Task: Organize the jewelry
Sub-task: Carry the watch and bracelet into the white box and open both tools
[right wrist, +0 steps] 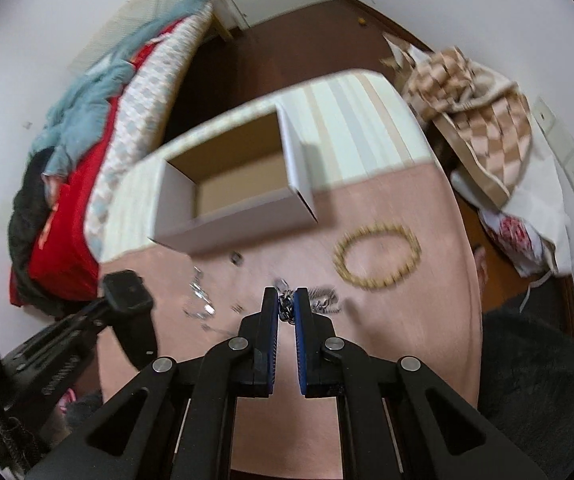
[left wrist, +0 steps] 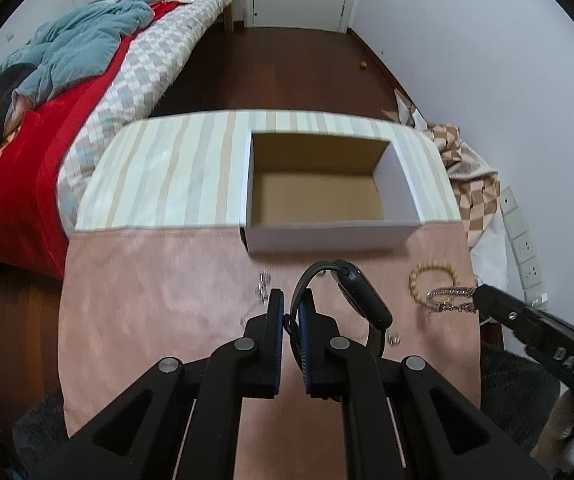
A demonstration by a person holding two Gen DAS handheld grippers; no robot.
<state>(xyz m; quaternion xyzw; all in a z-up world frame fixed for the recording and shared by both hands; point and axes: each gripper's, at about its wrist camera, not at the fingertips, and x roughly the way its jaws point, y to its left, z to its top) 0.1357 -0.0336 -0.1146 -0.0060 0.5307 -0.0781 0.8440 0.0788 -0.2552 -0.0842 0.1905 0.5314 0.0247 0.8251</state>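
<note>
My left gripper (left wrist: 290,312) is shut on the strap of a dark smartwatch (left wrist: 361,294), which hangs above the pink cloth. In the right wrist view the same watch (right wrist: 127,286) shows at lower left, held off the table. My right gripper (right wrist: 286,304) is shut on a silver chain bracelet (right wrist: 285,307); part of it (left wrist: 449,300) dangles from the tips in the left wrist view. A wooden bead bracelet (left wrist: 433,280) (right wrist: 379,256) lies on the cloth. The open white cardboard box (left wrist: 327,236) (right wrist: 243,216) stands empty behind it.
Small silver pieces (left wrist: 263,286) (right wrist: 199,300) lie scattered on the pink cloth (left wrist: 147,300), with an earring-like item (left wrist: 394,338) near the watch. Striped cloth (left wrist: 167,176) covers the table's far part. A bed (left wrist: 67,120) stands left, a checkered blanket (right wrist: 475,112) right.
</note>
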